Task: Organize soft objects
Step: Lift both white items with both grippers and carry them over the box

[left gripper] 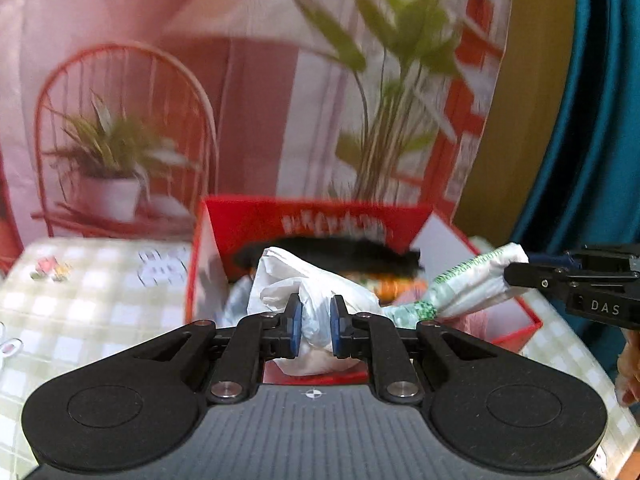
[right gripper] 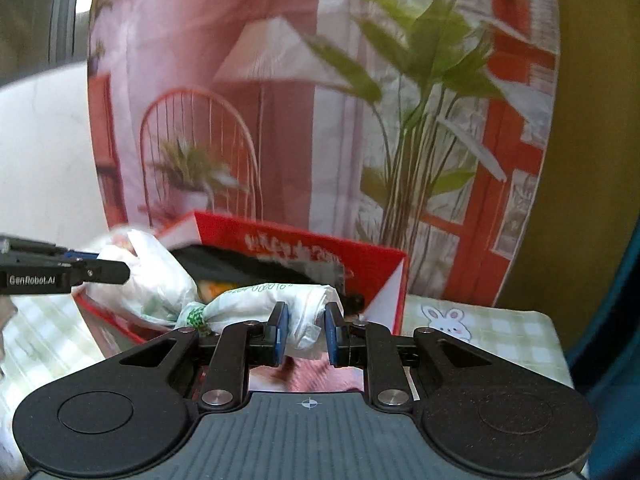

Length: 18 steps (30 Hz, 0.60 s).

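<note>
A white plastic bag [left gripper: 280, 272] with green print is knotted in the middle and hangs stretched between my two grippers, above an open red box [left gripper: 320, 216]. My left gripper [left gripper: 314, 312] is shut on the bag's crumpled white end. At the right edge of the left wrist view, my right gripper [left gripper: 516, 276] pinches the printed end. In the right wrist view my right gripper [right gripper: 306, 324] is shut on that bag [right gripper: 248, 300], and my left gripper [right gripper: 120, 272] grips its far end at the left. The red box [right gripper: 372, 268] holds a black furry thing [left gripper: 340, 252] and something orange [left gripper: 386, 290].
The box stands on a green checked tablecloth [left gripper: 80, 300] with a rabbit print [right gripper: 444, 320]. A printed backdrop [left gripper: 160, 80] of a chair and plants stands close behind it. A teal curtain [left gripper: 592, 120] hangs at the right. Pink cloth [right gripper: 320, 372] lies under my right gripper.
</note>
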Tool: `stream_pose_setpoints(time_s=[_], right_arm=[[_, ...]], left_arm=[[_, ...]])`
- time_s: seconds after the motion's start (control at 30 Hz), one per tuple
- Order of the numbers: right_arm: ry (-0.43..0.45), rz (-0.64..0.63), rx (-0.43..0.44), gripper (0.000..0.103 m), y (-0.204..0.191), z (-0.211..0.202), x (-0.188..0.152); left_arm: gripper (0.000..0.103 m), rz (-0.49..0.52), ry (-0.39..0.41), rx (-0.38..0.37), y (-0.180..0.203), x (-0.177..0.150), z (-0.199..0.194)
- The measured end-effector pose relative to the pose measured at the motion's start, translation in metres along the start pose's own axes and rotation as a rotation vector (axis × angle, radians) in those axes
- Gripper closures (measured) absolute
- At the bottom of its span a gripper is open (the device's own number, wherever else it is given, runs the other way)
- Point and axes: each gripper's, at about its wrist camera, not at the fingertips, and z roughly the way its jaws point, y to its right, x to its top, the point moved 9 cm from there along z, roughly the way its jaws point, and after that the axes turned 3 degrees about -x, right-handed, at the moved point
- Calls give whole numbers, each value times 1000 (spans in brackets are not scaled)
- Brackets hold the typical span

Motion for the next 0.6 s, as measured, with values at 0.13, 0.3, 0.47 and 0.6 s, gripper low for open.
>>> stream_pose_setpoints(time_s=[0.13,0.3,0.47,0.6], right_arm=[[-83,-40,9,85,-2,19,-11],[-154,-2,15,85,-1,45,-18],[-212,30,7,85,4,65,-25],[-228,36,2,85,5,70,-28]], left_arm=[[88,15,-90,-7,-5,-9,22],[88,-9,-137,15,-22,-5,43],[88,14,-167,34,-24,-4,56],[87,25,-156,37,-24,-3,55]])
